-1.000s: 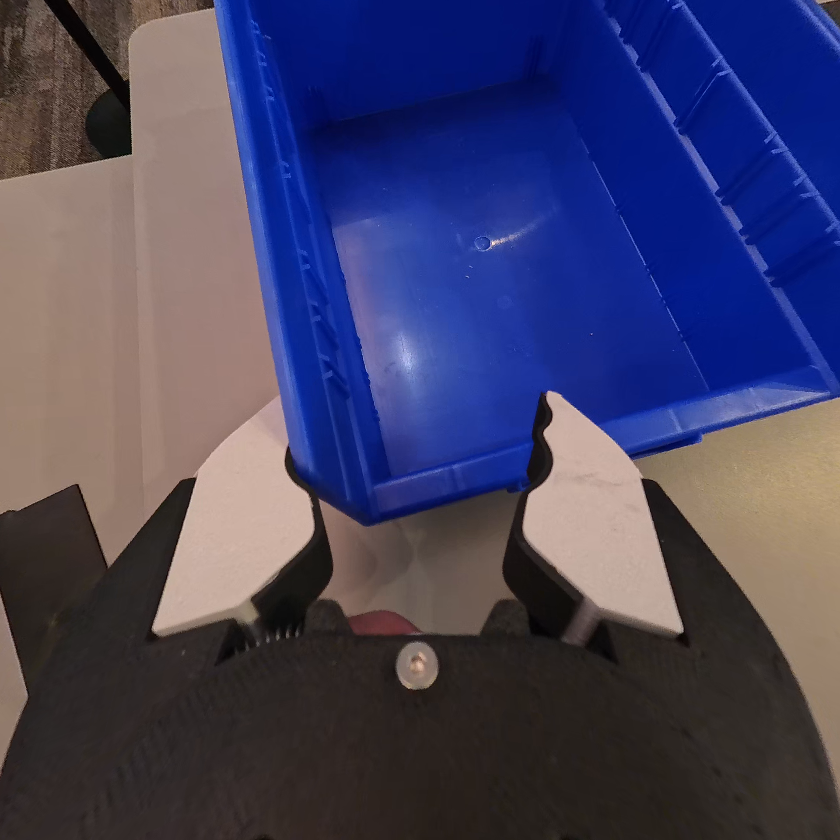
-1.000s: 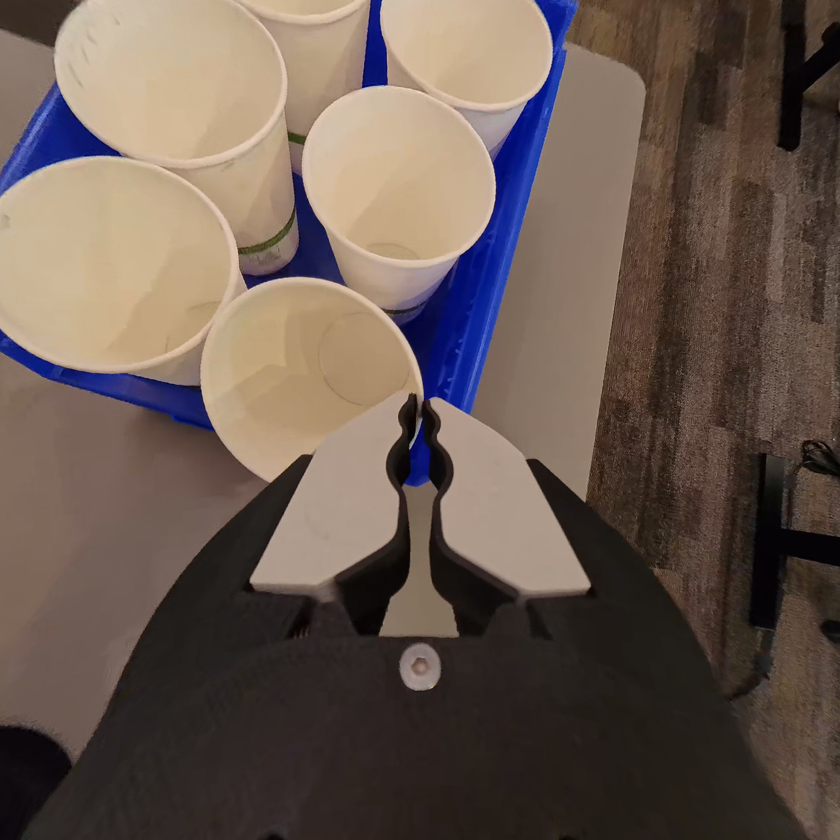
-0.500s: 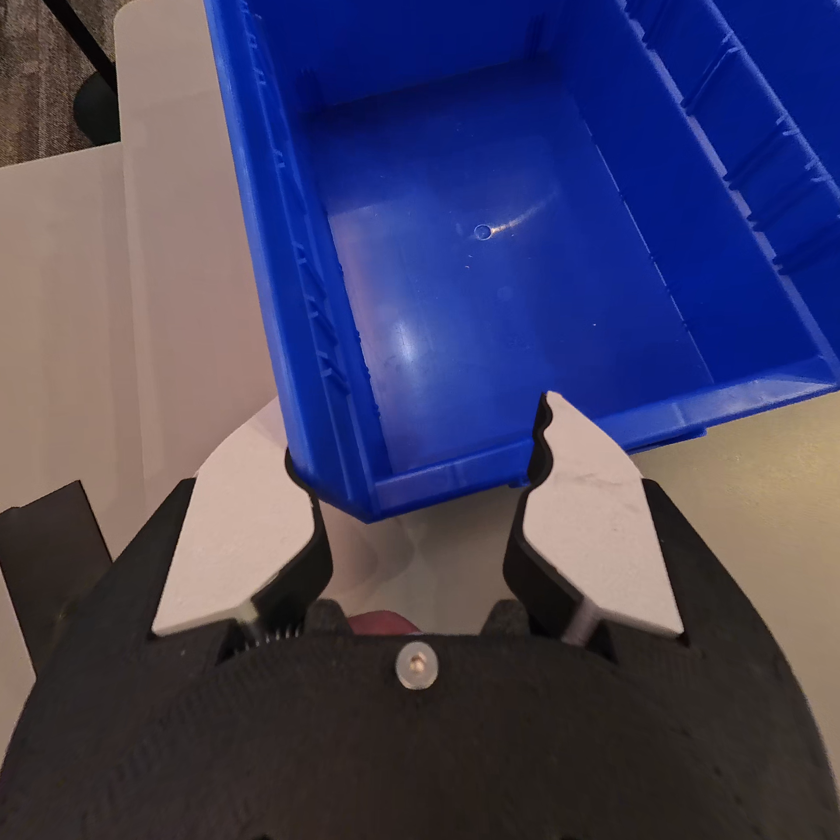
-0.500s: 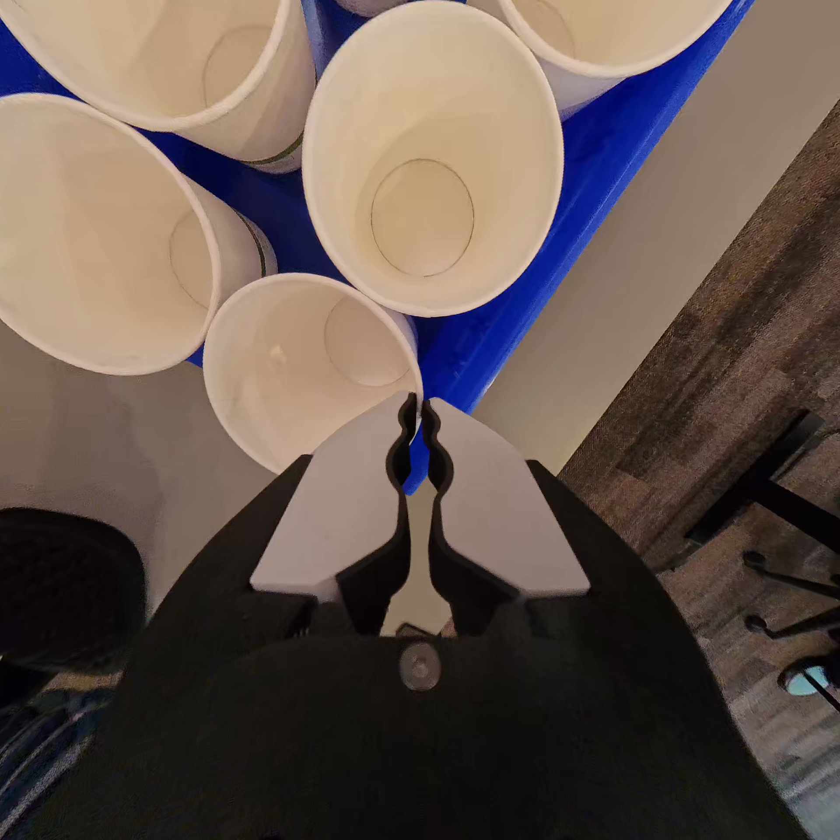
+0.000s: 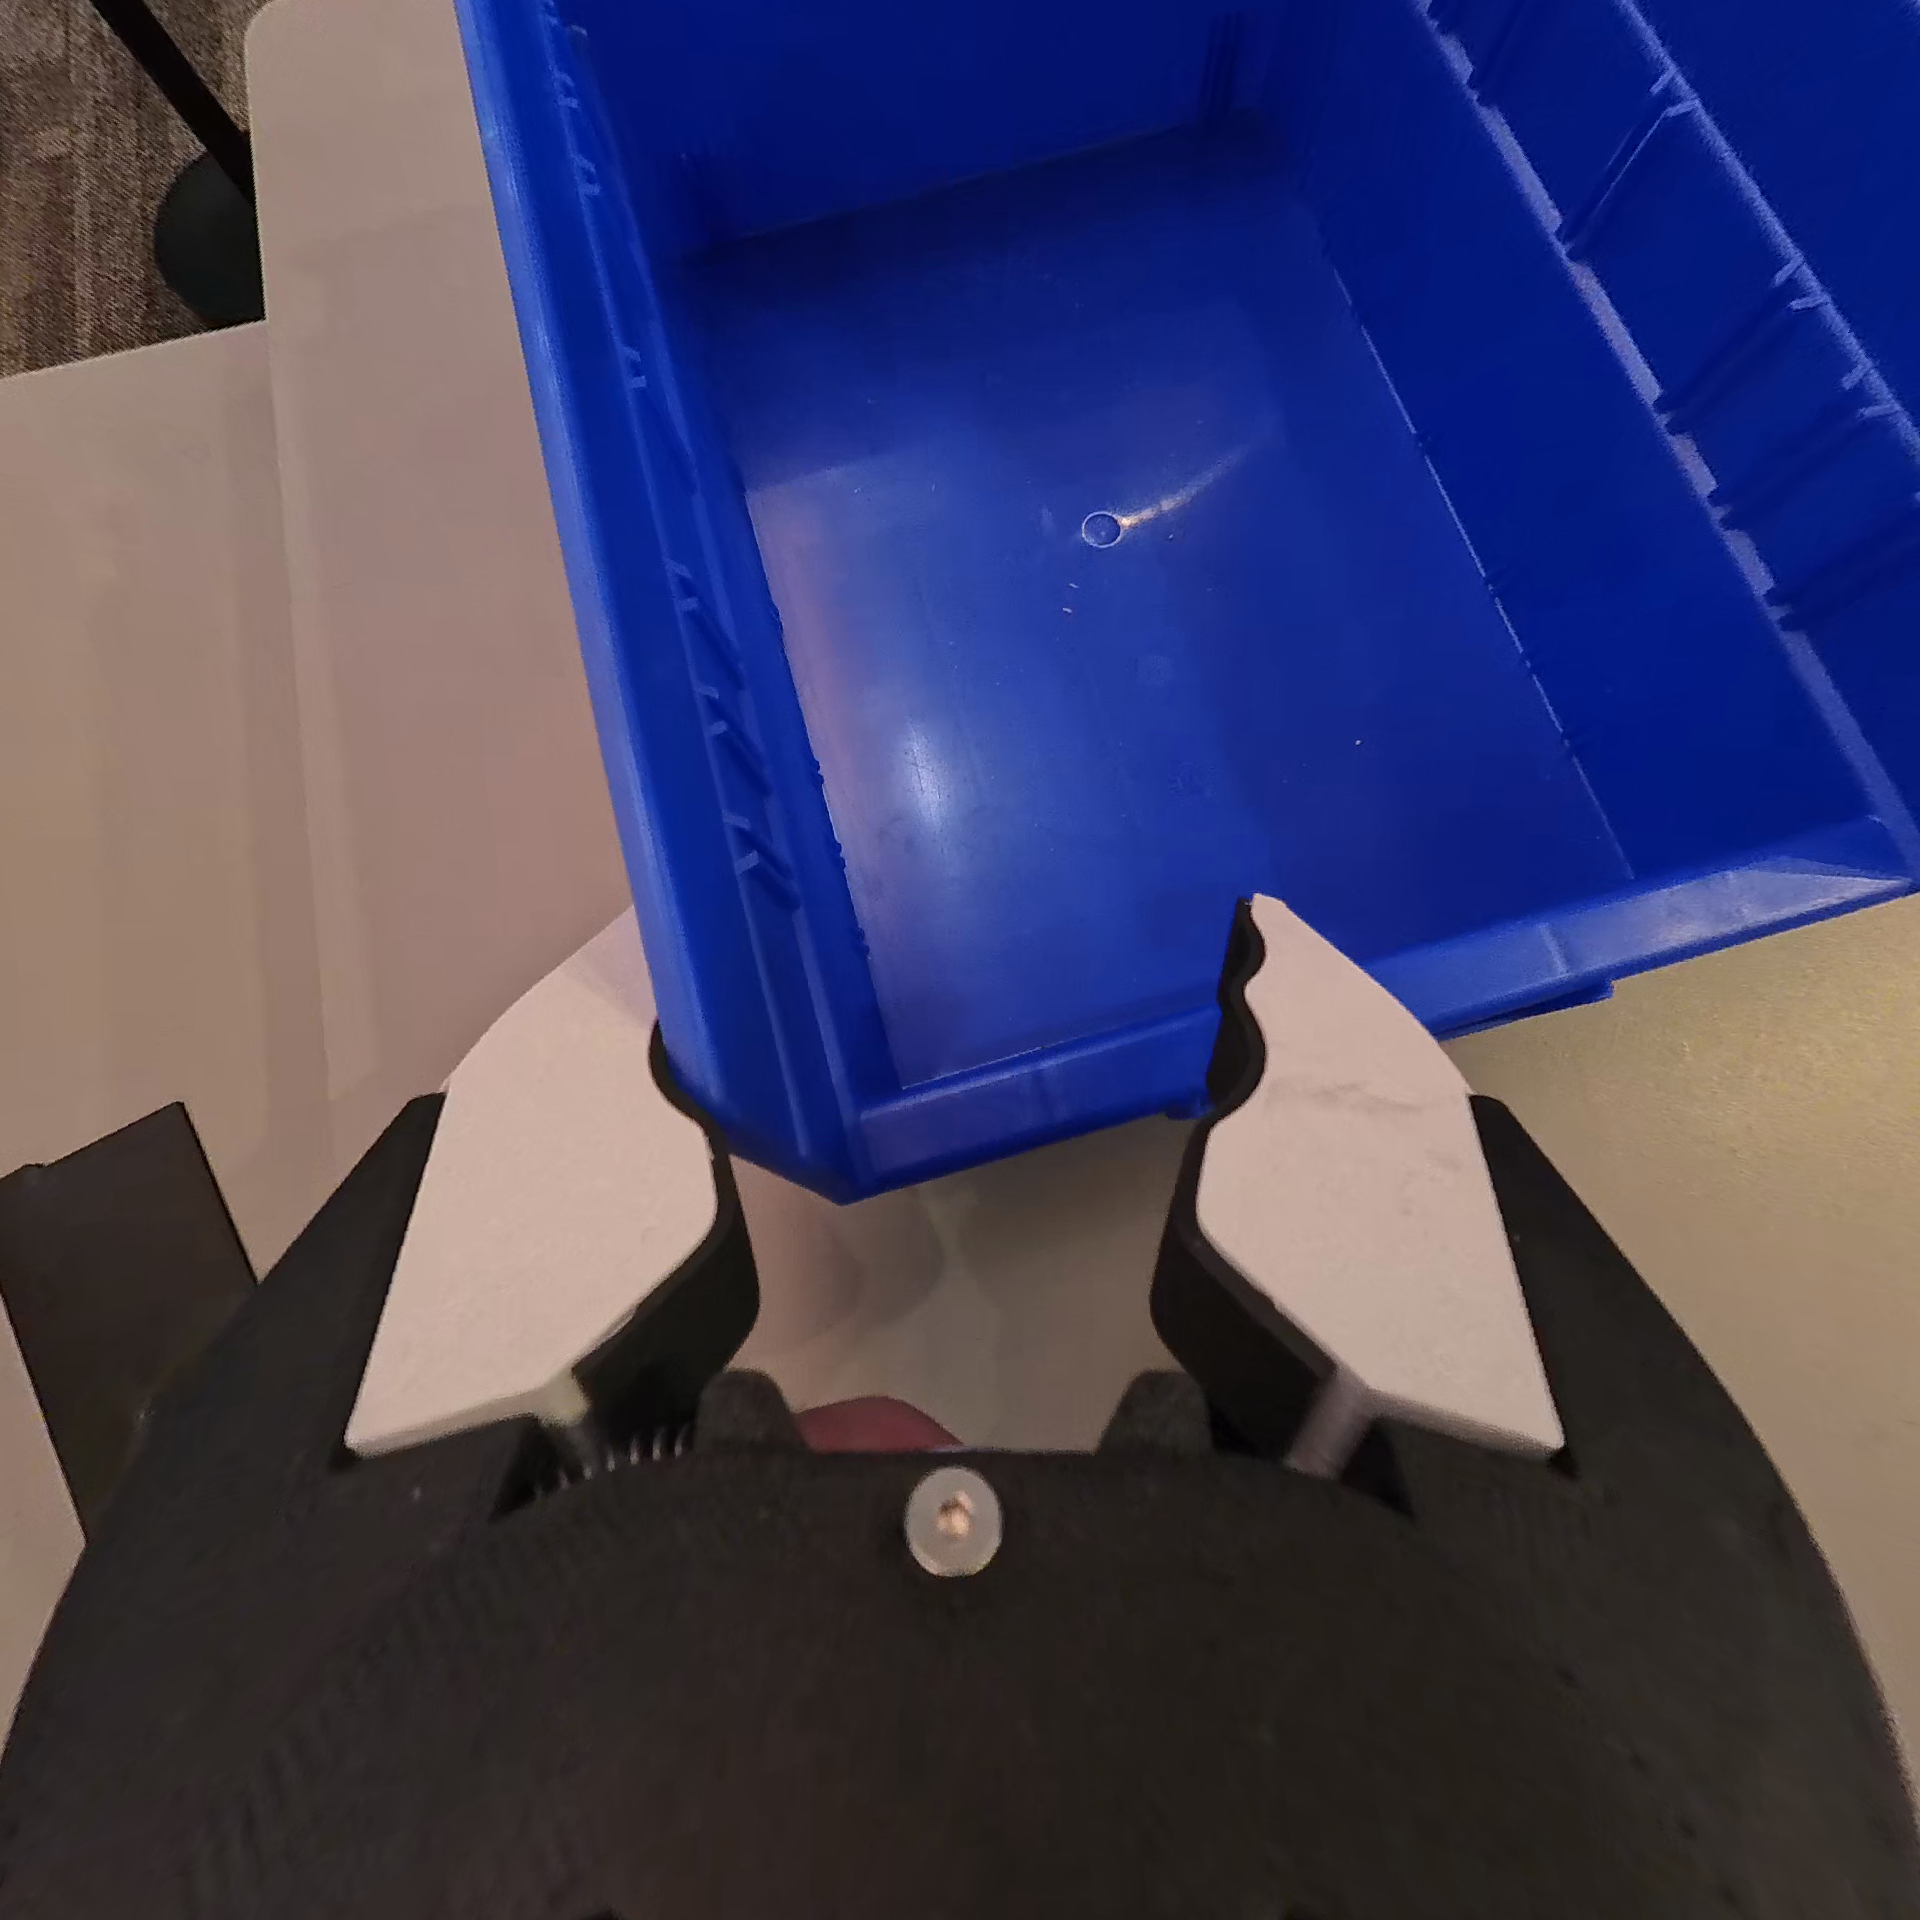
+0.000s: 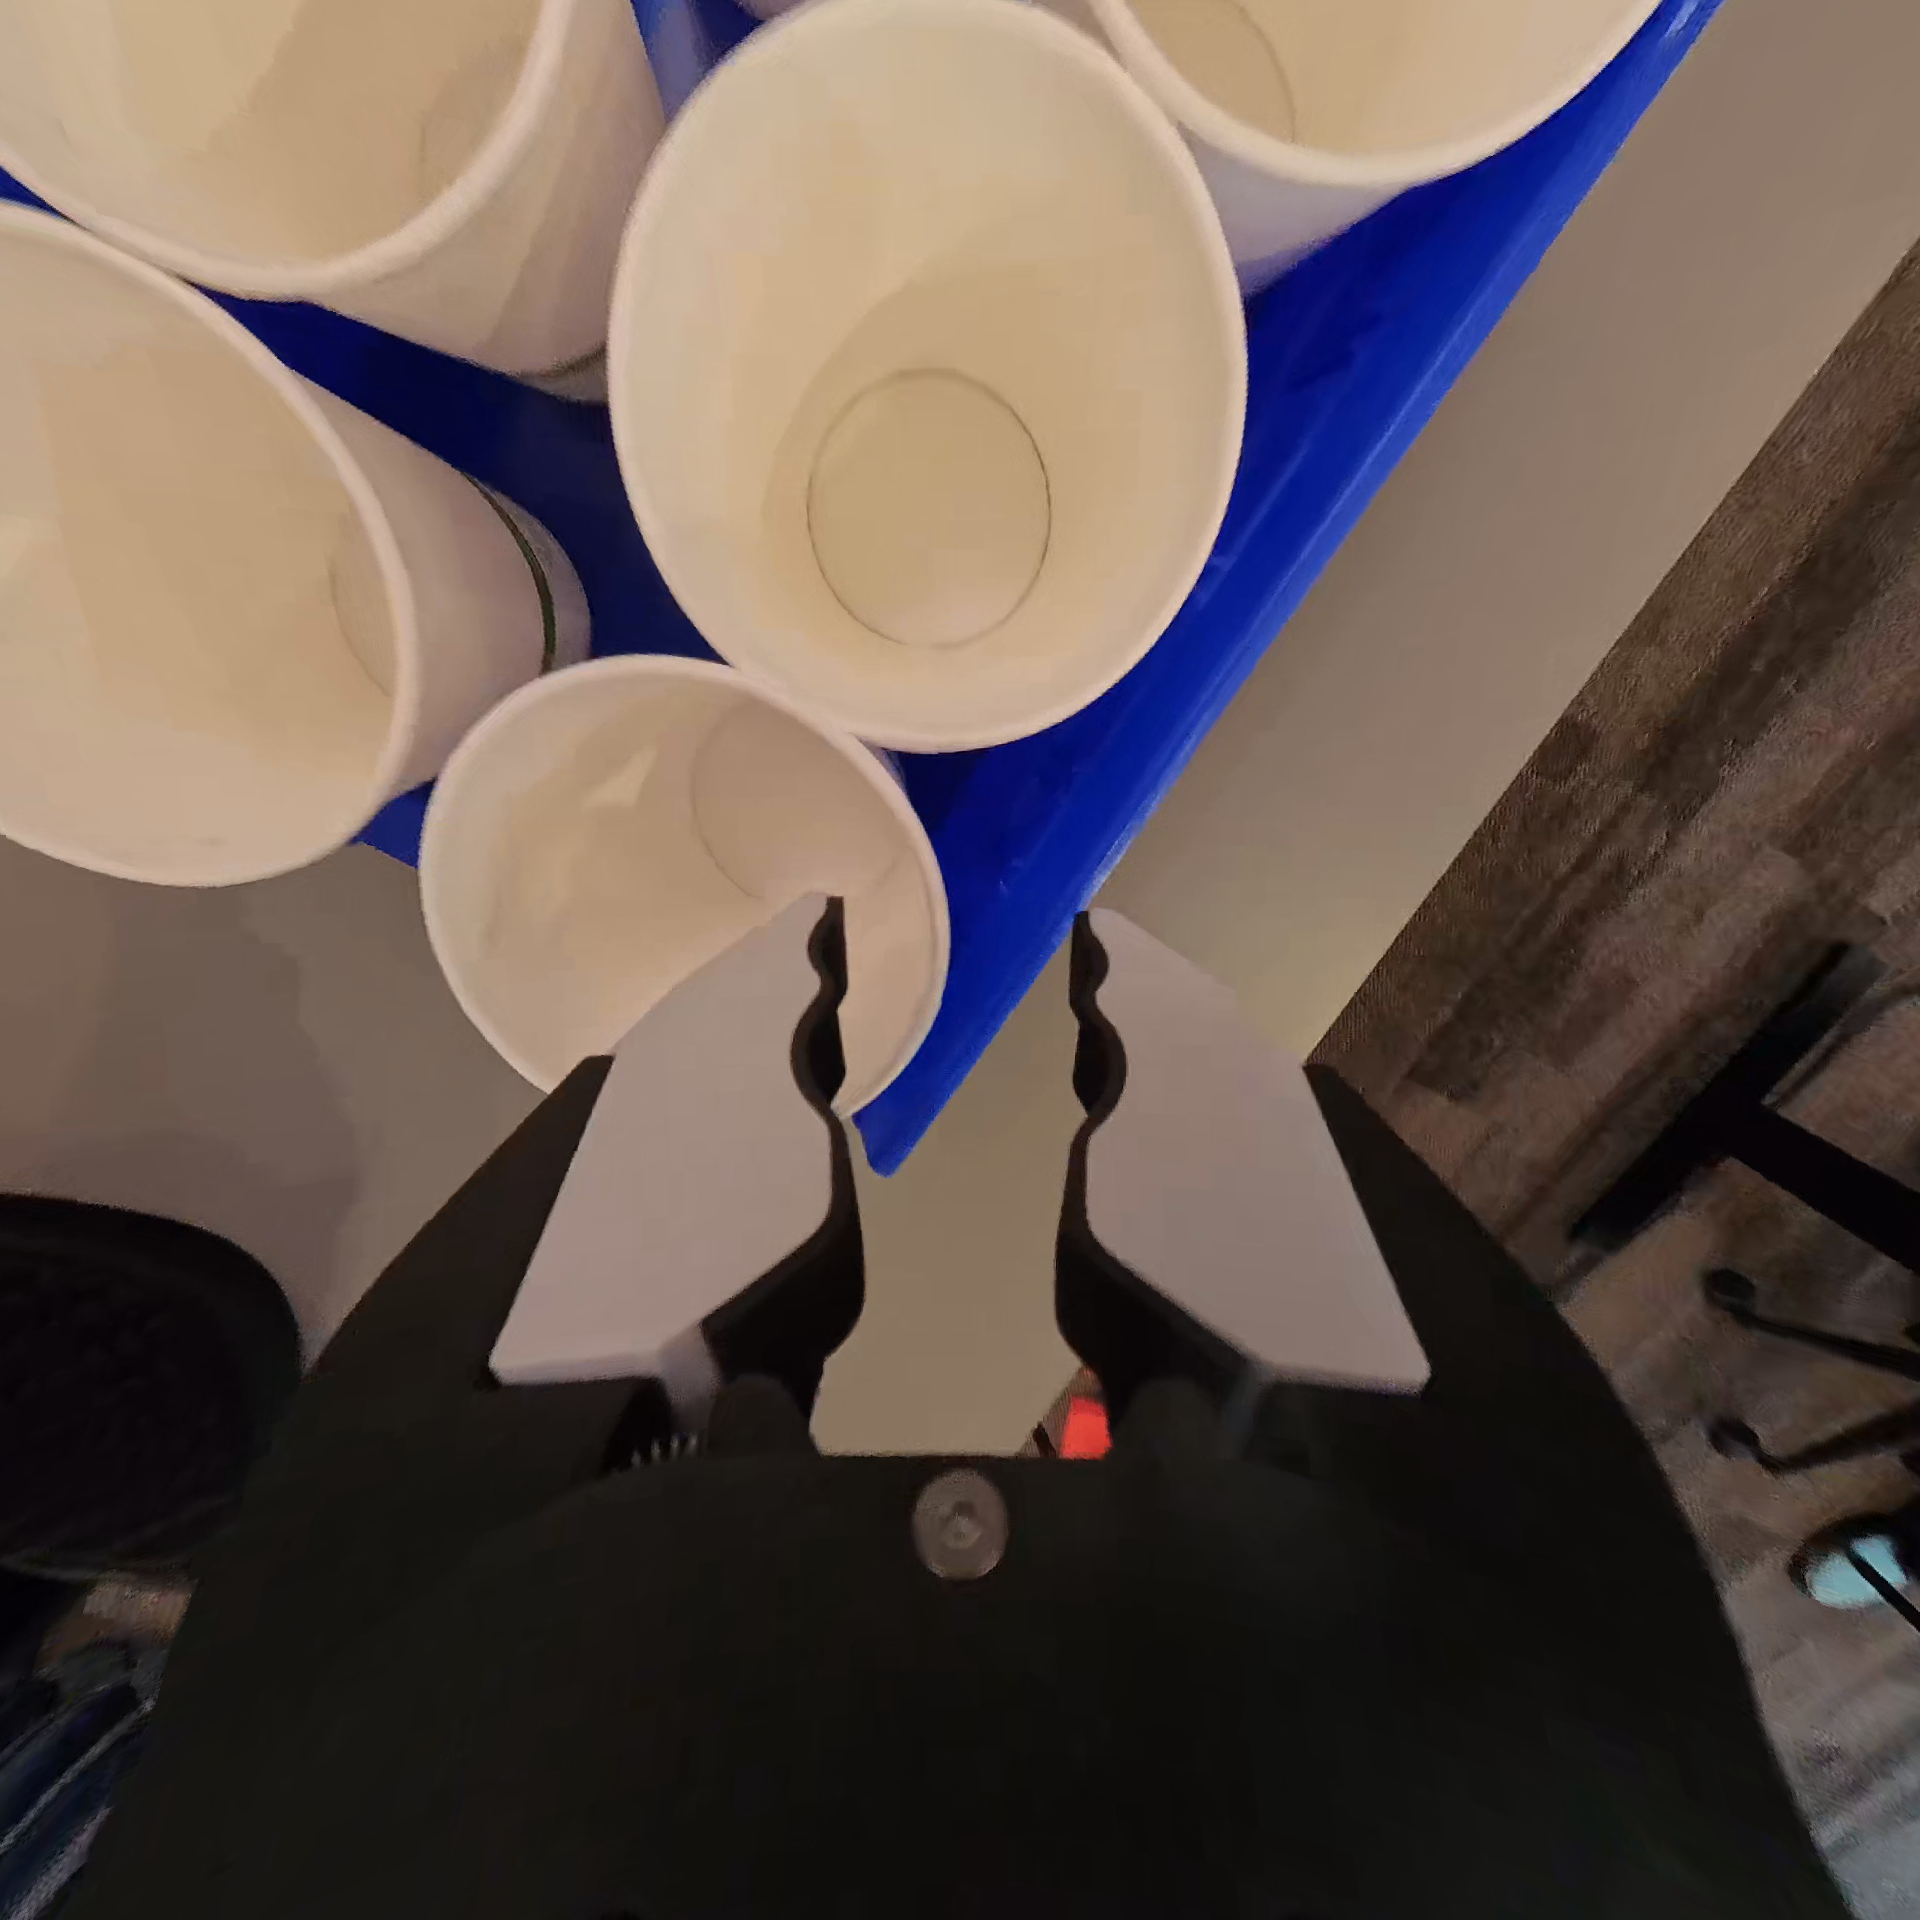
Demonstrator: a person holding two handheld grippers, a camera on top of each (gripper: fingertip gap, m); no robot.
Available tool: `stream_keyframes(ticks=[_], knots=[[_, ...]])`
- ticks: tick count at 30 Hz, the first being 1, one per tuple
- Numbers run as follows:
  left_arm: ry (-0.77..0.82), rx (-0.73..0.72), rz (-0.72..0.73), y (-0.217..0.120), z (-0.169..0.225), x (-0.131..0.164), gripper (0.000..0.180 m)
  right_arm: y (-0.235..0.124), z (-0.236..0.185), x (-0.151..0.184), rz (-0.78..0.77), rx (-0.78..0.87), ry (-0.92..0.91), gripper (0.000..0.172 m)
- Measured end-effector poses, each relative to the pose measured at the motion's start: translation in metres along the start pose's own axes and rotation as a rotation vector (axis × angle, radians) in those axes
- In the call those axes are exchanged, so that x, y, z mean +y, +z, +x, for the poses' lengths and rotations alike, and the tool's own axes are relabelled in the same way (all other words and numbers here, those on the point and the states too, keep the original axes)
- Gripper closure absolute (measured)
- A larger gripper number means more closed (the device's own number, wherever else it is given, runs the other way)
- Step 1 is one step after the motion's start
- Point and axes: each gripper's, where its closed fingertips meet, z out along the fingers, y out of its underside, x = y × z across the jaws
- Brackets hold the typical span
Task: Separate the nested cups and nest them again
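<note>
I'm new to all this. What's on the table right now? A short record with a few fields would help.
Left hand-held gripper: wide open, a corner of an empty blue bin between its fingers
Right hand-held gripper: open, one finger over the nearest white paper cup
Other cups: white, upright in a second blue bin
Surface: pale table

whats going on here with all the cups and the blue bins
A person works two handheld claws. The right claw is open at the nearest white paper cup, one finger inside its rim and the other outside. That cup stands with more paper cups in a blue bin. The left claw is wide open, straddling the corner of an empty blue bin.
</note>
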Motion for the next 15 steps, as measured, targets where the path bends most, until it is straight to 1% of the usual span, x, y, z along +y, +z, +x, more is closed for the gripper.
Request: stream_keyframes(ticks=[1, 4, 6, 8, 11, 13, 15], knots=[[0.001, 0.0, -0.001, 0.0, 0.0, 0.0, 0.085, -0.003, 0.001, -0.001, 0.025, 0.014, 0.004, 0.127], [0.005, -0.002, 0.001, -0.002, 0.0, 0.0, 0.084, -0.019, 0.001, -0.001, 0.132, 0.045, 0.023, 0.127], [0.003, -0.001, 0.007, -0.004, -0.001, -0.001, 0.084, -0.031, 0.0, 0.003, 0.223, 0.054, 0.049, 0.131], [-0.002, -0.004, 0.014, -0.006, -0.002, -0.002, 0.083, -0.037, -0.001, 0.017, 0.278, 0.066, 0.085, 0.138], [-0.013, -0.003, 0.024, -0.006, -0.004, -0.003, 0.083, -0.036, -0.004, 0.043, 0.328, 0.093, 0.128, 0.144], [-0.015, 0.0, 0.023, -0.005, -0.004, -0.002, 0.083, -0.034, -0.009, 0.053, 0.38, 0.085, 0.157, 0.147], [-0.017, 0.005, 0.024, -0.005, -0.002, -0.003, 0.083, -0.025, -0.015, 0.06, 0.376, 0.075, 0.165, 0.149]])
